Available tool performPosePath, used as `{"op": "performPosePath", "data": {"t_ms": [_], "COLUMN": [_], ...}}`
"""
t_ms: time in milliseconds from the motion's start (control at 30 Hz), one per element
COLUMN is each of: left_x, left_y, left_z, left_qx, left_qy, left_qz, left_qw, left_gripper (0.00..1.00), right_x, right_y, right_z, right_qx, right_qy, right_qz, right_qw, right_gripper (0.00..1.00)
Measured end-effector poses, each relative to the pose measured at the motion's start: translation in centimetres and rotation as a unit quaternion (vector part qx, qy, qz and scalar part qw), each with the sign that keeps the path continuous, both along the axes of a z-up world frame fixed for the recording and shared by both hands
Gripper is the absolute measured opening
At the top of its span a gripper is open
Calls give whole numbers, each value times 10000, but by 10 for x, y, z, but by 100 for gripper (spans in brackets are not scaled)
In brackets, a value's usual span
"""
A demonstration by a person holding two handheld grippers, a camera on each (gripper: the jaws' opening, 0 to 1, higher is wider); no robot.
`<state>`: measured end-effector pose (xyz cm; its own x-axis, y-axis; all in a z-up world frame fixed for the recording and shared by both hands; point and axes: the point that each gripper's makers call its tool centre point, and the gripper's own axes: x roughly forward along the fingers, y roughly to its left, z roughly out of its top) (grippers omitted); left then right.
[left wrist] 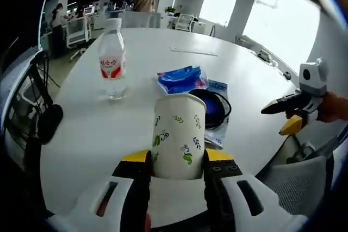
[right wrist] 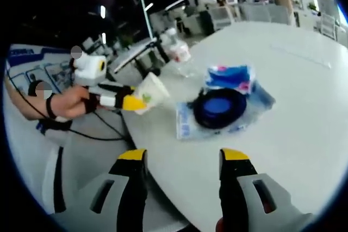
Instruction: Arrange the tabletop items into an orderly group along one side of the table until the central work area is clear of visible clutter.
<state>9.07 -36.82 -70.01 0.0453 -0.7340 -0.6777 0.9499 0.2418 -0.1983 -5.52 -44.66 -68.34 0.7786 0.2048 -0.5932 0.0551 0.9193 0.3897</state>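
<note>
Currently the step in hand appears to be relocating the paper cup (left wrist: 178, 137) toward the grouping side of the bench (left wrist: 109, 134). The left tool (left wrist: 178, 168) has its jaws pressed against both sides of the cup, pinching it low on the wall; the cup stands upright between the yellow-tipped jaws. In the right gripper view the same cup (right wrist: 149, 93) is at the bench edge, gripped by the left tool (right wrist: 126, 101); whether it rests on the surface or is lifted cannot be told.

The right tool (right wrist: 183, 158) is spread wide, holding nothing and touching nothing, and hangs off the bench edge near the packaged items. In the left gripper view the right tool (left wrist: 287, 113) is at the far right, beside the bench edge.

Remaining items:
- Water bottle (left wrist: 112, 58), upright, well apart from the cup.
- Blue packet (left wrist: 181, 78), lying just behind the coiled dark cable in a clear bag (left wrist: 215, 110).

The next move likely calls for carrying the cup upright and setting it down near the bottle or the packets, then releasing. The cup wall is thin, so moderate pressure is advised to avoid crushing it.
</note>
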Motion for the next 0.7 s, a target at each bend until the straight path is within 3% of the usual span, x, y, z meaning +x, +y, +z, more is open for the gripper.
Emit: {"op": "performPosePath", "data": {"t_ms": [133,300,400,467,700], "left_x": [-19,-45,-61,-69,-90], "left_y": [-5,-12,-14,-14,-17], "left_z": [0,2,0,-1,1], "left_qx": [83,76,64,110,81], "left_qy": [-231,-309,-134,-260,-307], "left_qz": [-519,-995,-1204,-1437,-1840], "left_qw": [9984,9945,9926,9892,9824], "left_gripper": [37,37,37,37,37], "right_x": [7,18,24,26,29], "right_y": [6,11,12,13,22], "right_z": [6,14,18,19,20], "right_qx": [119,247,277,298,495], "right_qy": [-126,-288,-356,-380,-441], "right_qz": [18,34,70,105,188], "right_qw": [9998,9993,9990,9988,9976], "right_gripper": [50,50,50,50,48]}}
